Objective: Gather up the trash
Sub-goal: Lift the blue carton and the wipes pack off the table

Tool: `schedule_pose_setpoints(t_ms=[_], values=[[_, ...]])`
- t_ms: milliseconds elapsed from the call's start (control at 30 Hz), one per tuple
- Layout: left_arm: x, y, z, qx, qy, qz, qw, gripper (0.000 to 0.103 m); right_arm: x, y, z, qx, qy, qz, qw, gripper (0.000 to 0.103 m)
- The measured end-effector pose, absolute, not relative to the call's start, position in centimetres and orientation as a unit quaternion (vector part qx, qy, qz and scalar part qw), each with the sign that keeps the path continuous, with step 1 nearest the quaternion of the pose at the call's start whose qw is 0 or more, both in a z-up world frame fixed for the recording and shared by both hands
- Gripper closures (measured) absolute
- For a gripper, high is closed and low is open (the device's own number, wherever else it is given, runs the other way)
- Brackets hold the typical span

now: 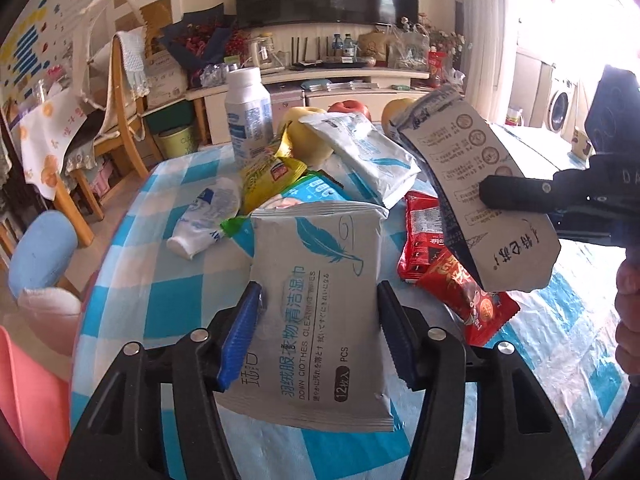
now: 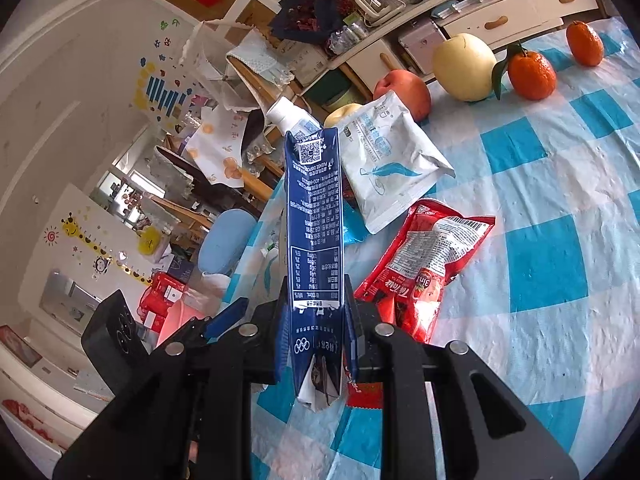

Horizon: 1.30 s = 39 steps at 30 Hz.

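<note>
Above the checked tablecloth, my left gripper clamps a grey wipes pack whose lower edge hides the trash beneath, while my right gripper pinches a flattened blue carton, its base crumpled out of view.

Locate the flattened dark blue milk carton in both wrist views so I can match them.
Left wrist: the milk carton is at right of centre, held above the table by the right hand-held gripper, pale printed side showing.
Right wrist: the carton stands at centre, clamped edge-on, blue side showing.
Shared landmark: the red snack packet on the checked tablecloth.
</note>
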<state>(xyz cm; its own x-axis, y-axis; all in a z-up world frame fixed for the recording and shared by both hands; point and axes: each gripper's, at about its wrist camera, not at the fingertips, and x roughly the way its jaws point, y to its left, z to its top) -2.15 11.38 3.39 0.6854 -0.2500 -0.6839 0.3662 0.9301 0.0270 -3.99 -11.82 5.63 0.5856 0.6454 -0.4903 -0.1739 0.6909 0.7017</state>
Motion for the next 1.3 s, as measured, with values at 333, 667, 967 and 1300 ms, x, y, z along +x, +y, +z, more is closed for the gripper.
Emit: schedule_pose_setpoints(t_ms=[333,667,967,1300], values=[[-3.5,13.5,2.6,0.039,0.387,-0.151,0.909,0.047,-4.6,-10.8,5.4,0.288,0.389,0.241,0.841,0.080],[-4.6,15.2,2.7,-0.008,0.400,-0.153,0.904,0.048,-5.4,-9.9,5.3,0.283,0.393,0.243,0.841,0.080],[-4.9,17.0,3.7,-0.029,0.393,-0.149,0.907,0.052,-6.0,-8.3,5.5,0.275,0.396,0.250,0.840,0.080],[-4.1,18.0,2.1,-0.044,0.432,-0.139,0.890,0.024,-6.1,-6.3,4.2,0.250,0.418,0.246,0.838,0.080]])
